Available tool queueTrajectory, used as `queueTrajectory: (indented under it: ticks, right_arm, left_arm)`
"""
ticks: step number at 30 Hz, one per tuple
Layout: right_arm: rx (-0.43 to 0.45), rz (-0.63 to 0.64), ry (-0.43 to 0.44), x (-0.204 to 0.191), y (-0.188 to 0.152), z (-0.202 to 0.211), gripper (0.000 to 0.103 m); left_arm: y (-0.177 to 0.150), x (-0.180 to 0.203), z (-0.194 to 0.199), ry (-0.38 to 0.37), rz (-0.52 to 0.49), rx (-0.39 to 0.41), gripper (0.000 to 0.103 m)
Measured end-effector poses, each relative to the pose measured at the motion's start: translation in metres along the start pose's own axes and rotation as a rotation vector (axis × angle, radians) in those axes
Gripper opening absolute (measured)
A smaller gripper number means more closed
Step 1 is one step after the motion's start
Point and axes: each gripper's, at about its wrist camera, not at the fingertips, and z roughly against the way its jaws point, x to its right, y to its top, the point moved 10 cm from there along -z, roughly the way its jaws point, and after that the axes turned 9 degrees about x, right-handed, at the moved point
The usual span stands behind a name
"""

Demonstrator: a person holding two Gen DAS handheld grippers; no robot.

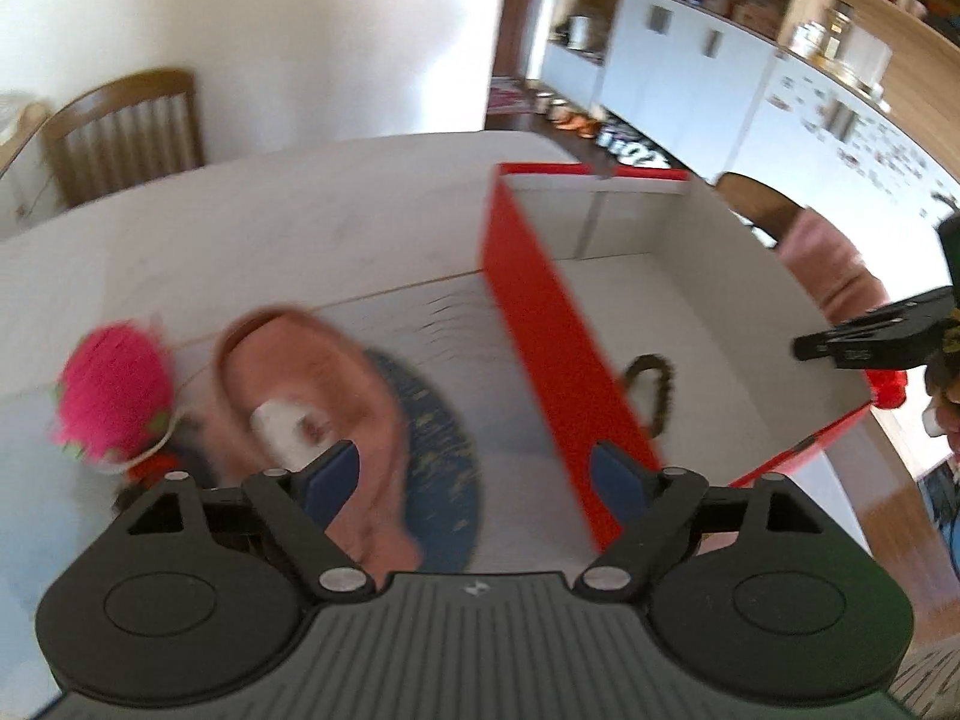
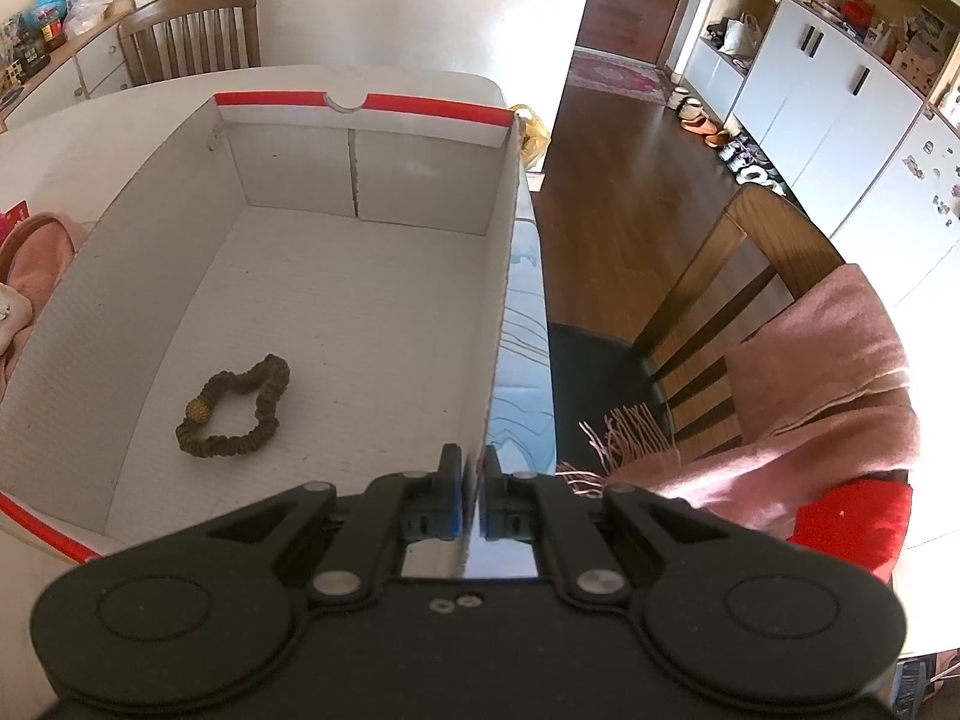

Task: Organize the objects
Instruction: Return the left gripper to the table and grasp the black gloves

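While the right tool point(image 2: 472, 483) pinches the box wall point(image 2: 501, 324), the left tool point(image 1: 474, 483) hovers agape.

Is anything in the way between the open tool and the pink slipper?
Nothing visible. The left tool is open, and the pink slipper lies just ahead of its fingers, outside the red box. The picture is blurry, though.

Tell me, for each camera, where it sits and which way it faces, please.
Left wrist: sits on the open left tool, facing across the table at a pink slipper and the red box; the right tool shows.
Right wrist: sits on the right tool, shut on the box wall, looking into the box.
Shared: box, brown scrunchie, table.
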Motion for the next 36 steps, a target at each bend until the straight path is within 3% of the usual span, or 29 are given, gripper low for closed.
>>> queueTrajectory:
  ticks: [7, 11, 15, 23, 31, 34, 36]
  right_arm:
    - [-0.002, 0.002, -0.010, -0.001, 0.000, 0.000, 0.005]
    - [-0.003, 0.003, -0.013, -0.001, 0.000, 0.000, 0.005]
    - [-0.005, 0.006, -0.019, -0.001, 0.000, 0.000, 0.005]
    - [-0.006, 0.014, -0.027, -0.002, 0.000, 0.000, 0.006]
    - [-0.010, 0.015, -0.032, -0.002, -0.001, -0.001, 0.006]
    - [-0.009, 0.015, -0.032, -0.002, -0.001, -0.001, 0.006]
    - [-0.008, 0.015, -0.034, -0.002, 0.000, -0.001, 0.006]
  left_arm:
    - [-0.033, -0.066, 0.017, 0.106, 0.124, -0.027, 0.101]
    - [-0.051, -0.093, 0.022, 0.158, 0.165, -0.053, 0.102]
    - [-0.067, -0.118, 0.029, 0.221, 0.195, -0.066, 0.102]
    - [-0.095, -0.138, 0.009, 0.246, 0.181, -0.129, 0.102]
    - [-0.103, -0.159, 0.005, 0.261, 0.241, -0.150, 0.101]
    - [-0.103, -0.162, 0.004, 0.273, 0.241, -0.150, 0.098]
    - [-0.104, -0.162, 0.004, 0.299, 0.203, -0.150, 0.090]
